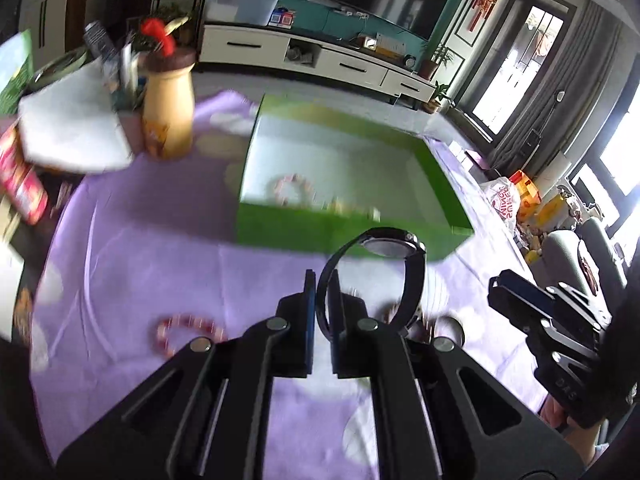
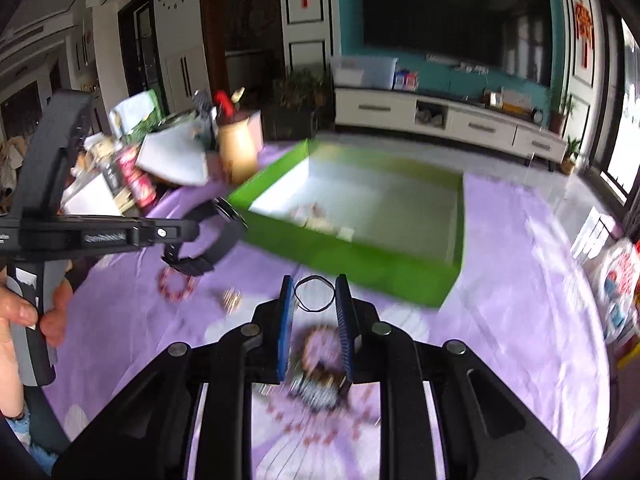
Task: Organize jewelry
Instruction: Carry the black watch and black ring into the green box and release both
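Note:
My left gripper [image 1: 322,284] is shut on the strap of a black wristwatch [image 1: 390,246] and holds it in the air just short of the green box [image 1: 344,236]; the watch also shows in the right wrist view [image 2: 216,236]. The box holds a pink bead bracelet [image 1: 290,188] and other small pieces. My right gripper [image 2: 314,292] is open above a brown bead bracelet [image 2: 320,350], with a thin black loop [image 2: 314,294] lying beyond its tips. A red bead bracelet [image 1: 184,332] lies on the purple cloth, also seen in the right wrist view [image 2: 176,286].
A tan vase [image 1: 168,116], a white box [image 1: 72,128] and red packets [image 1: 20,180] crowd the table's far left. A small gold piece [image 2: 232,300] lies on the cloth. A plastic bag [image 2: 620,284] sits at the right edge.

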Action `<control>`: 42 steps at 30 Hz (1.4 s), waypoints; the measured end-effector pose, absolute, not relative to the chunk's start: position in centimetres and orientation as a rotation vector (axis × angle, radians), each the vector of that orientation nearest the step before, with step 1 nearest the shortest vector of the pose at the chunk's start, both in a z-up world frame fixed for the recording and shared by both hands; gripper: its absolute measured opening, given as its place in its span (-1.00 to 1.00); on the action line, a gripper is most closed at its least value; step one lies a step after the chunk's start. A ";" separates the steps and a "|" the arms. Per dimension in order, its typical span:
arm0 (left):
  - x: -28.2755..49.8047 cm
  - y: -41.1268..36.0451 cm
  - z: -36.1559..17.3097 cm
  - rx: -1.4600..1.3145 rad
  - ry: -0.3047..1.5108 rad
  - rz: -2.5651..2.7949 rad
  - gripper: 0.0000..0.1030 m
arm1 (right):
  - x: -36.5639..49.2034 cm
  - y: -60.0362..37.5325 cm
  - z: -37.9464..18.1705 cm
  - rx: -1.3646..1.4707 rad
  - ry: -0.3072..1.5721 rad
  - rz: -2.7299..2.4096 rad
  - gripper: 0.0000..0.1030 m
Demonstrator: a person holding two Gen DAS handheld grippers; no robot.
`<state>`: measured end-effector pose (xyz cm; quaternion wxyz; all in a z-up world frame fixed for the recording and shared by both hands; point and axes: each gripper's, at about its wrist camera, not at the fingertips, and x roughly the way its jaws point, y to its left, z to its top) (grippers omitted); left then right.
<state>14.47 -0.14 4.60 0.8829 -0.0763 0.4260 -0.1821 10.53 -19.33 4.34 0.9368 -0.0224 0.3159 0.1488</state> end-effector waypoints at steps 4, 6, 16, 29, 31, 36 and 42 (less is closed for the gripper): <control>18.8 -2.0 5.3 -0.132 0.898 -0.375 -0.90 | 14.5 -20.4 5.1 -0.023 0.637 0.270 -0.60; 21.6 -3.2 5.5 -0.133 0.911 -0.372 -0.90 | 16.3 -20.7 5.0 -0.020 0.643 0.251 -0.60; 29.6 -7.6 1.5 -0.095 0.993 -0.312 -0.90 | 24.6 -22.1 1.7 -0.009 0.728 0.193 -0.60; 30.8 -8.2 0.5 -0.089 0.970 -0.295 0.02 | 25.2 -23.7 0.2 0.024 0.750 0.154 -0.32; 29.8 -7.4 1.6 -0.087 0.949 -0.289 0.08 | 24.2 -24.3 0.8 0.049 0.738 0.156 -0.29; 25.7 -4.1 4.6 -0.108 0.895 -0.257 0.37 | 20.5 -25.5 2.4 0.111 0.701 0.149 -0.19; 19.7 1.6 6.8 -0.177 0.852 -0.173 0.62 | 16.0 -24.9 4.0 0.149 0.680 0.173 -0.13</control>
